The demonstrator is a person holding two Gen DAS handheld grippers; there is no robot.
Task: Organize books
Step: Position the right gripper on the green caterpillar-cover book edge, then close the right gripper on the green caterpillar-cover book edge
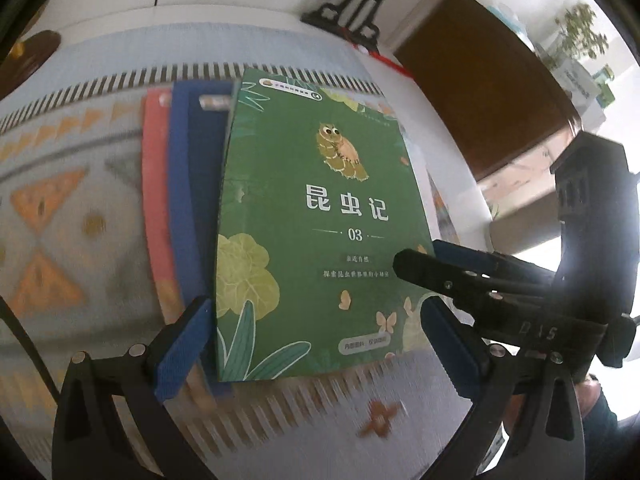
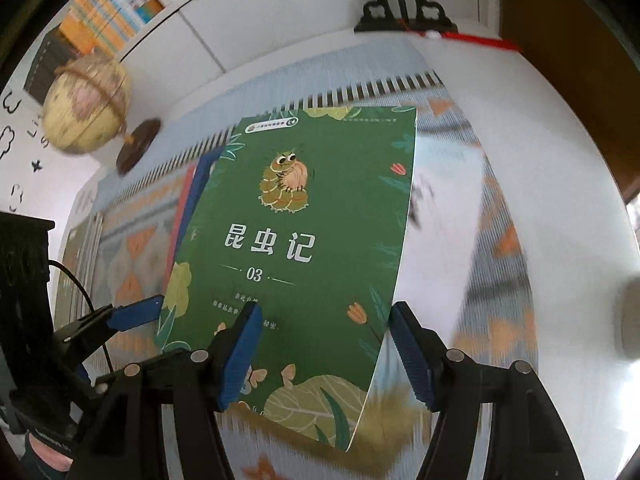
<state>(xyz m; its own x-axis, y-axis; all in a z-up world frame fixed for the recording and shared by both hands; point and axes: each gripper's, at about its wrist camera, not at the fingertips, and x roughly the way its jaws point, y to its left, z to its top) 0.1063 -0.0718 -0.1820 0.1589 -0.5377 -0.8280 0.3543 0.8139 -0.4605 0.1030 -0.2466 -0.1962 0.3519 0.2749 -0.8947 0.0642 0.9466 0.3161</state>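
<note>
A green book (image 1: 312, 216) with a caterpillar on its cover lies on top of a stack, over a blue book (image 1: 192, 184) and a red book (image 1: 154, 200), on a patterned cloth. My left gripper (image 1: 316, 344) is open, its blue fingers astride the green book's near edge. My right gripper (image 2: 326, 352) is open over the green book (image 2: 296, 248); its left finger is above the cover, its right finger just past the book's right edge. The right gripper also shows in the left wrist view (image 1: 440, 264), and the left one in the right wrist view (image 2: 136, 316).
The patterned cloth (image 1: 72, 208) covers a white table (image 2: 560, 168). A globe (image 2: 86, 108) on a wooden base stands at the back left. A black metal stand (image 2: 404, 4) is at the far edge. A bookshelf (image 2: 112, 4) and a brown cabinet (image 1: 484, 92) lie beyond.
</note>
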